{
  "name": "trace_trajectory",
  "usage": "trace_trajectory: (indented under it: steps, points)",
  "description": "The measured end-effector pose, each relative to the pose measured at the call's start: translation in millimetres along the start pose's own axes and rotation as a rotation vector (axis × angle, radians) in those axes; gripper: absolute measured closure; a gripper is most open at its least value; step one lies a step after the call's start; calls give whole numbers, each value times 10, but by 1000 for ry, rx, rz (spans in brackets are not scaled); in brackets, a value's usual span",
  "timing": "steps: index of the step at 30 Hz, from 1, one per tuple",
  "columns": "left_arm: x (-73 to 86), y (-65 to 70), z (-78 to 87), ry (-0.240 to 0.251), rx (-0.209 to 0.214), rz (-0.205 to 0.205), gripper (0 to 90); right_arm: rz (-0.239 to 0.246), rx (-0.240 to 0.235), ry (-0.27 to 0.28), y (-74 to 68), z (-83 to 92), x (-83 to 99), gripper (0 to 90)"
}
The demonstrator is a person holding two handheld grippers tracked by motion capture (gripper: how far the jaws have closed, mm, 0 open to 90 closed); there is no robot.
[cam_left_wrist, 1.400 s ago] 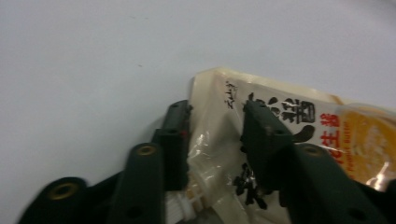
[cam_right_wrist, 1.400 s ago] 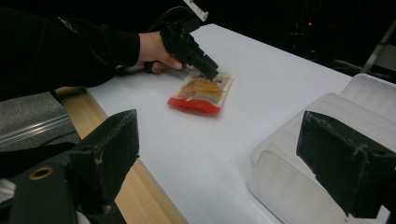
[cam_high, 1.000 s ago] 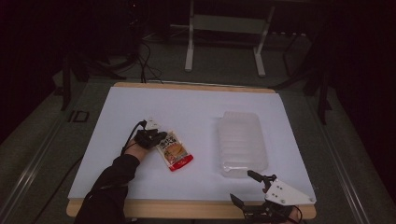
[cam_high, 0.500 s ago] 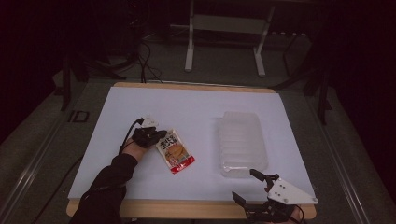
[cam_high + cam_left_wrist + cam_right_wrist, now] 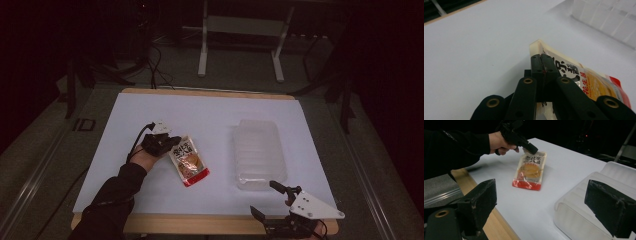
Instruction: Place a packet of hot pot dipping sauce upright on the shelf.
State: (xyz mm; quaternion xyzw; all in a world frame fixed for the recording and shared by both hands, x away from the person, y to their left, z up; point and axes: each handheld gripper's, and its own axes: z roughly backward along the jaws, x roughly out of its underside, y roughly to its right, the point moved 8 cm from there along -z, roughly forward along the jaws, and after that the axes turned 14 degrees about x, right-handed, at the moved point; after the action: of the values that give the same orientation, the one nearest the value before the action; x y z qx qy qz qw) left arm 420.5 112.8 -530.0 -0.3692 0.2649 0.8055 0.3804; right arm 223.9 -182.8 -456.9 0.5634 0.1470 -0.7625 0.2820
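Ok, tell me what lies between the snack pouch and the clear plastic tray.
Nothing but bare white table top between the snack pouch and the clear plastic tray, seen in the high view.

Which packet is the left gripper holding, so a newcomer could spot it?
On the white table, left of the clear plastic tray, lies a flat snack packet. The left gripper pinches its top edge. It alone is cream and orange with a red bottom strip.

Left tool [image 5: 172,142] and snack pouch [image 5: 189,161] now higher.
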Motion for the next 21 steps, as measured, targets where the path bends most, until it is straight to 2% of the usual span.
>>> trace_trajectory:
  steps: [4,5,6,7,11,14,15,18,19,21]
  points:
    - [-60,66,41,18,8,-14,900,10,2,4,-4,-8,1,107]
    - [-102,117,72,24,15,-27,900,44,12,8,0,-13,8,128]
    - [-102,117,72,24,15,-27,900,44,12,8,0,-13,8,128]
    - [-119,138,85,28,21,-32,900,89,35,20,6,-28,16,134]
    - [-184,236,146,34,33,-55,900,127,49,40,1,-34,7,143]
    - [-210,283,164,43,38,-63,900,124,52,43,5,-31,1,146]
    - [-222,301,174,40,36,-73,900,113,53,32,17,-33,8,146]
    - [-277,399,198,61,49,-90,900,36,39,-35,44,-48,54,151]
    - [-277,399,198,61,49,-90,900,36,39,-35,44,-48,54,151]
    - [-321,489,206,73,57,-108,900,30,56,-43,77,-38,55,176]
